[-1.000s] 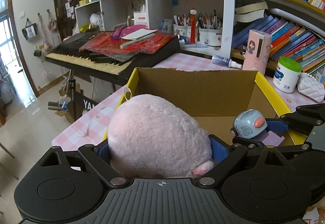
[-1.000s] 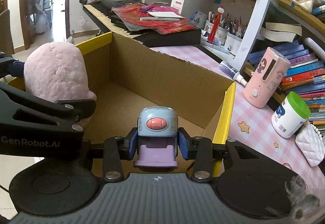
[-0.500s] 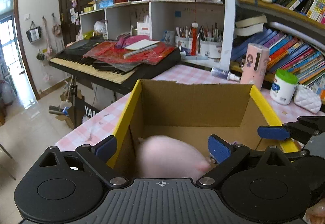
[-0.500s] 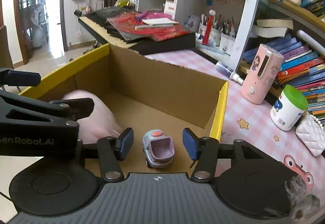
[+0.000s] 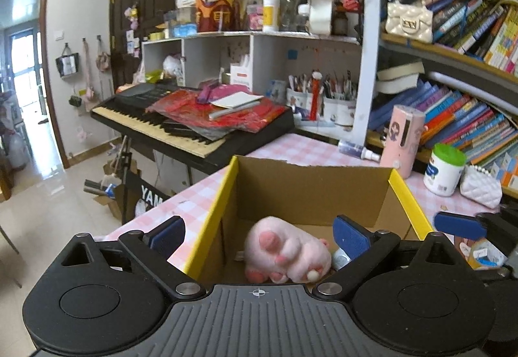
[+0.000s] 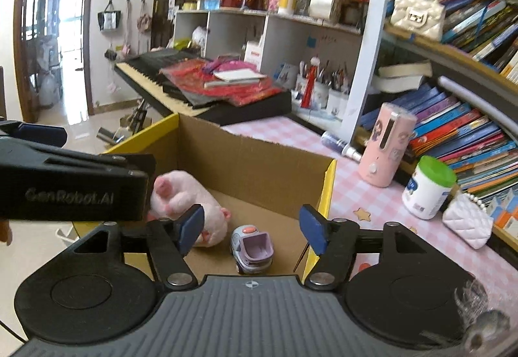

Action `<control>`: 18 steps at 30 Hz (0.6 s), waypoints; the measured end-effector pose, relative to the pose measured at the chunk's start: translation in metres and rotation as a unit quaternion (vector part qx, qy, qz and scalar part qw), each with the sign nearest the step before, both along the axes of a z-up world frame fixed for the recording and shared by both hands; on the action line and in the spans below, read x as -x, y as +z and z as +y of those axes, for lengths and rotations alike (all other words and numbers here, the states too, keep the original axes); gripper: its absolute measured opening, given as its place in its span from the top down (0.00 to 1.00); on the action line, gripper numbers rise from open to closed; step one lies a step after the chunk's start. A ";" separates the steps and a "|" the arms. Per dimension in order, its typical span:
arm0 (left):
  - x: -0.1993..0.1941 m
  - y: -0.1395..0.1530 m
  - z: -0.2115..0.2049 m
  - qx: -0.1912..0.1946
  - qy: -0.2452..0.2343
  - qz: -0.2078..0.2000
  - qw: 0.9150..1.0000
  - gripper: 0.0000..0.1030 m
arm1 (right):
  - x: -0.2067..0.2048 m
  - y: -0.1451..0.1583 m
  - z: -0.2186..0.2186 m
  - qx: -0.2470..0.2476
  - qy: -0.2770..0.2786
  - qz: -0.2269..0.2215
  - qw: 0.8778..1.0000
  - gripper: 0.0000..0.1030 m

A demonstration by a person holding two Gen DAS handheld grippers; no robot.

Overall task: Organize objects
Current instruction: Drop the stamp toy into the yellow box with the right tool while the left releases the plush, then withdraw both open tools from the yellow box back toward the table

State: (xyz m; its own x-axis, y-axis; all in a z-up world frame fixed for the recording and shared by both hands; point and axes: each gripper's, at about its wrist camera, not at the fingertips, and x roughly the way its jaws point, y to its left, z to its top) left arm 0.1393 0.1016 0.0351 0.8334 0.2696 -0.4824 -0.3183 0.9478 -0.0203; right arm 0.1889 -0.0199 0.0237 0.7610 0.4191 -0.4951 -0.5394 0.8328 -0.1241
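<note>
A lived-in home room — crowded wooden bookshelves (image 5: pixel 469 43), a black electronic keyboard (image 5: pixel 181 127) strewn with red papers, a pink checked tablecloth (image 6: pixel 372 205), small handbags hanging by the doorway (image 5: pixel 66 64).

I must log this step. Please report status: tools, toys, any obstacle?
Left tool open, empty. Right tool opening, empty. Pink plush and toy car lie in cardboard box. No obstacle visible.

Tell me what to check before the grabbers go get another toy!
1. Pink plush toy lying on the cardboard box floor: ok.
2. Small toy car in the box, beside the plush: ok.
3. Left gripper open, holding nothing: ok.
4. Right gripper jaws opening, pads clear of the car: ok.
5. Both grippers above the box rim: ok.
6. Which thing goes in next: cannot tell.
</note>
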 end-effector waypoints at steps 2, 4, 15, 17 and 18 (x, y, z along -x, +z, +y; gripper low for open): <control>0.005 0.001 0.002 0.003 0.004 -0.004 1.000 0.03 | 0.008 0.002 -0.001 -0.003 -0.007 -0.007 1.000 0.33; 0.011 0.001 0.005 0.006 0.007 -0.006 1.000 0.03 | 0.017 0.003 -0.003 -0.006 -0.020 -0.012 1.000 0.28; 0.058 -0.006 0.023 0.015 0.010 -0.007 1.000 0.02 | 0.053 -0.002 -0.007 -0.017 -0.098 0.005 0.995 0.23; 0.070 -0.011 0.028 0.022 0.013 -0.002 1.000 0.02 | 0.063 -0.005 -0.006 -0.016 -0.106 0.013 0.994 0.23; 0.077 -0.014 0.030 0.027 0.014 0.002 1.000 0.02 | 0.069 -0.006 -0.005 -0.015 -0.109 0.017 0.994 0.23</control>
